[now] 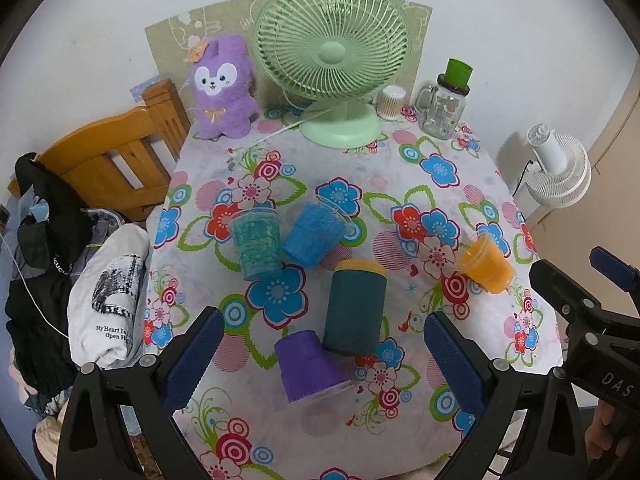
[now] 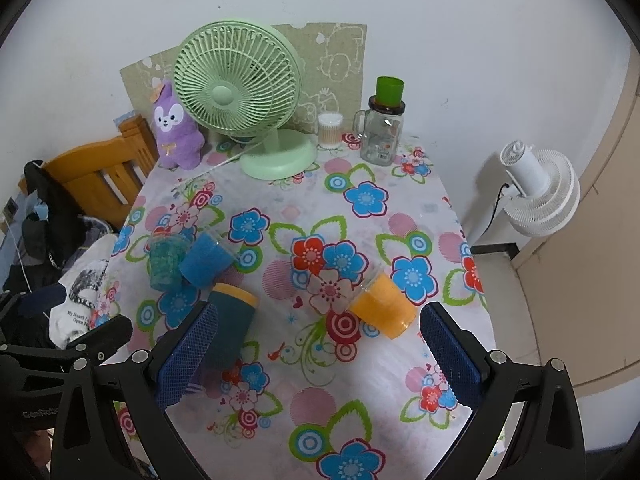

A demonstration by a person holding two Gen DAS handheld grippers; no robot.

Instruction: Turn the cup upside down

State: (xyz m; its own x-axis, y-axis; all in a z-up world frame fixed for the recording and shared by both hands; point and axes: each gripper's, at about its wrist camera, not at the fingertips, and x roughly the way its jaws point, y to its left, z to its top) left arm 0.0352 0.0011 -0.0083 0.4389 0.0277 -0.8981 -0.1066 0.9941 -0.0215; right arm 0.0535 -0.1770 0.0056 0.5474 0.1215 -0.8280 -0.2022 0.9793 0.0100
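Observation:
Several cups sit on the floral tablecloth [image 1: 460, 184]. A purple cup [image 1: 308, 366] stands upside down just ahead of my left gripper [image 1: 320, 356], which is open and empty above it. A dark teal cup with a yellow rim [image 1: 354, 306] stands beside it. A teal cup [image 1: 256, 244] stands upright, a blue cup [image 1: 314, 236] leans on its side. An orange cup [image 2: 384, 306] lies on its side ahead of my open, empty right gripper [image 2: 320, 354]. The teal-and-yellow cup [image 2: 230, 324] sits by its left finger.
A green desk fan [image 1: 334, 60], a purple plush [image 1: 224, 88], a cotton-swab jar [image 1: 391, 102] and a glass mug jar with a green cup on top [image 1: 442, 106] stand at the table's back. A wooden chair with clothes [image 1: 104, 168] is left; a white fan [image 2: 538, 192] right.

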